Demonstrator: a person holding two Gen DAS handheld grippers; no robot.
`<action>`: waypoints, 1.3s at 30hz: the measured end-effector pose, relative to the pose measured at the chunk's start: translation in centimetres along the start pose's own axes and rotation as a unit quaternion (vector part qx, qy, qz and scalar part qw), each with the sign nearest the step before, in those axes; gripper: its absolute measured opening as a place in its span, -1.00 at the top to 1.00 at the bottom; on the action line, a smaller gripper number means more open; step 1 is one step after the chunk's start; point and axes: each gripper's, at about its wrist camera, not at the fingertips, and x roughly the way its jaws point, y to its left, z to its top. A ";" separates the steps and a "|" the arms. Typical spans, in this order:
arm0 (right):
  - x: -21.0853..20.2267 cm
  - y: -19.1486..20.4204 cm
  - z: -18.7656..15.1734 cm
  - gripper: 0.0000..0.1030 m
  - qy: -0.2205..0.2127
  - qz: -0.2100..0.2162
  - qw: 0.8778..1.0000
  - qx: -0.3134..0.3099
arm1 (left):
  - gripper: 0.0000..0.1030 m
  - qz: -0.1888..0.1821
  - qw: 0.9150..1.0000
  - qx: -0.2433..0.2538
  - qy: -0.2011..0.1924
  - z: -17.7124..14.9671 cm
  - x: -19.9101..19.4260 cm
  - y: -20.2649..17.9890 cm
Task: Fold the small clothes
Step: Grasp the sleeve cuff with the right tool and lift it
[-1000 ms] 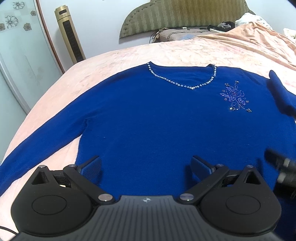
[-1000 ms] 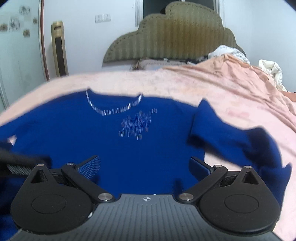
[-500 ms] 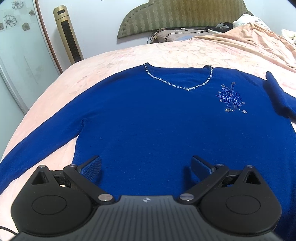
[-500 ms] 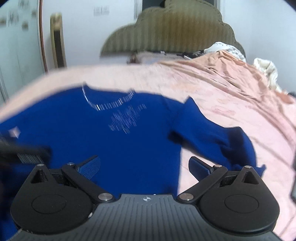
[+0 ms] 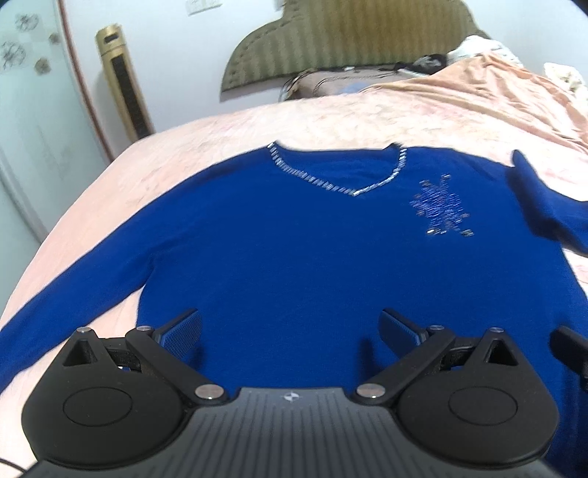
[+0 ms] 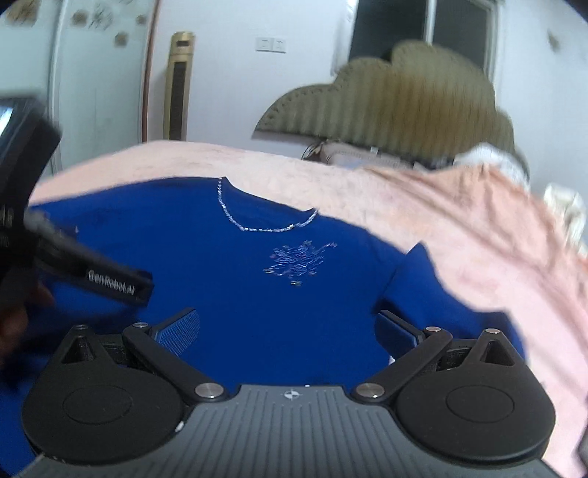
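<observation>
- I'm working in a home bedroom: a bed with pink cover and padded headboard.
- Tower fan, wall switch, window.

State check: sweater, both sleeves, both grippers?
sweater: flat on the bed, front up, unfolded
left sleeve: stretched out straight
right sleeve: bent, lying rumpled beside the body
left gripper: open, empty
right gripper: open, empty

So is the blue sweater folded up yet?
Not yet. The blue sweater lies spread flat on the pink bedspread, its front and neckline showing. Only one sleeve looks bent.
</observation>
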 end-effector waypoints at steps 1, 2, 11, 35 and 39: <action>0.0 -0.3 0.0 -0.99 0.000 -0.006 1.000 0.002 | -1.00 -0.004 1.000 0.004 -0.005 0.0 -0.1 -0.2; -0.1 -0.6 -0.1 -0.98 0.001 -0.009 1.000 0.010 | -1.00 -0.008 1.000 0.008 -0.008 0.1 -0.2 -0.5; 0.3 -7.7 -4.6 -0.86 0.073 -0.099 0.992 0.036 | -1.00 -0.016 0.999 0.029 0.002 0.4 0.6 -1.8; -2.8 -29.6 -5.3 0.91 -0.057 -0.133 0.930 0.338 | -1.00 -0.002 0.998 0.059 0.017 0.3 1.3 -4.7; -1.9 -35.2 -4.6 0.91 -0.053 -0.177 0.919 0.349 | -1.00 0.003 0.998 0.058 0.021 0.3 1.6 -4.7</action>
